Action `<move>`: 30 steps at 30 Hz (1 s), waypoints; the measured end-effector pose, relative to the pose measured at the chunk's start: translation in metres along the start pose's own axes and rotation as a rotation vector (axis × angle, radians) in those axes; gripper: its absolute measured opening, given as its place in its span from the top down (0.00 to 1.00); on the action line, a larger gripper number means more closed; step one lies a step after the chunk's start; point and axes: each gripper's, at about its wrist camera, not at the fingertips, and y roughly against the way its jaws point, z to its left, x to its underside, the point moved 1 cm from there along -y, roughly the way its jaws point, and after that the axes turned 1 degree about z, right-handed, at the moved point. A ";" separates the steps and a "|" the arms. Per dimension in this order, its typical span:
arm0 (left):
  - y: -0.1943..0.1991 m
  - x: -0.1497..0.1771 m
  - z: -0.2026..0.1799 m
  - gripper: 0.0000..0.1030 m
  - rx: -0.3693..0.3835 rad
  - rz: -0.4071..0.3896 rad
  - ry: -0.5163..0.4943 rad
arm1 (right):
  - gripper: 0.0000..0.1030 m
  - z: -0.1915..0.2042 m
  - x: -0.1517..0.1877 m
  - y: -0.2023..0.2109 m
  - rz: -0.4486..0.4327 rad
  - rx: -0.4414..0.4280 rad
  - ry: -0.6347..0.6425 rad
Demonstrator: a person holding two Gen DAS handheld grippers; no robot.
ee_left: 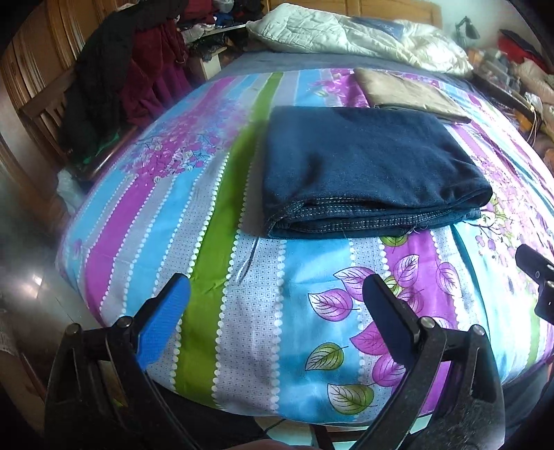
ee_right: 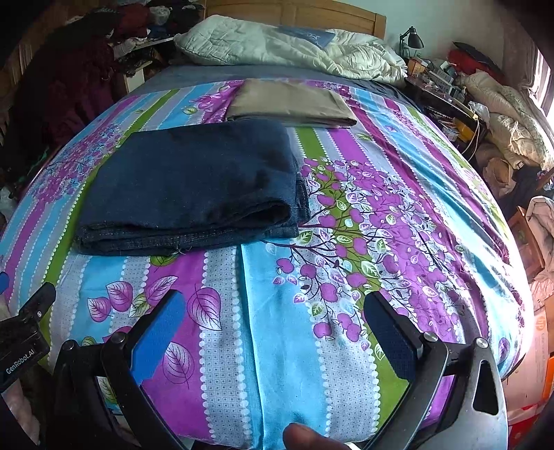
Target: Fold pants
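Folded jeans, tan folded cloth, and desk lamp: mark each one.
folded jeans (ee_left: 367, 162), left wrist view, middle of top layer.
tan folded cloth (ee_right: 291, 100), right wrist view, centre of upper face.
desk lamp (ee_right: 413, 39), right wrist view, its dark shade.

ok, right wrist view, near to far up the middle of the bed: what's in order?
right gripper, open → folded navy pants → folded tan garment → white quilt → wooden headboard.
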 end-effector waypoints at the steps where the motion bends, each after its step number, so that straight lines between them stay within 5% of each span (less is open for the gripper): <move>1: 0.000 0.000 -0.001 0.04 -0.006 -0.002 -0.007 | 0.00 0.000 0.000 0.000 0.003 -0.005 -0.002; 16: 0.016 0.001 -0.015 0.04 -0.051 -0.055 -0.071 | 0.00 0.001 0.008 0.011 0.034 -0.020 0.018; 30: 0.042 -0.014 -0.020 0.03 0.029 -0.086 -0.065 | 0.00 0.004 -0.008 0.052 0.037 -0.080 0.026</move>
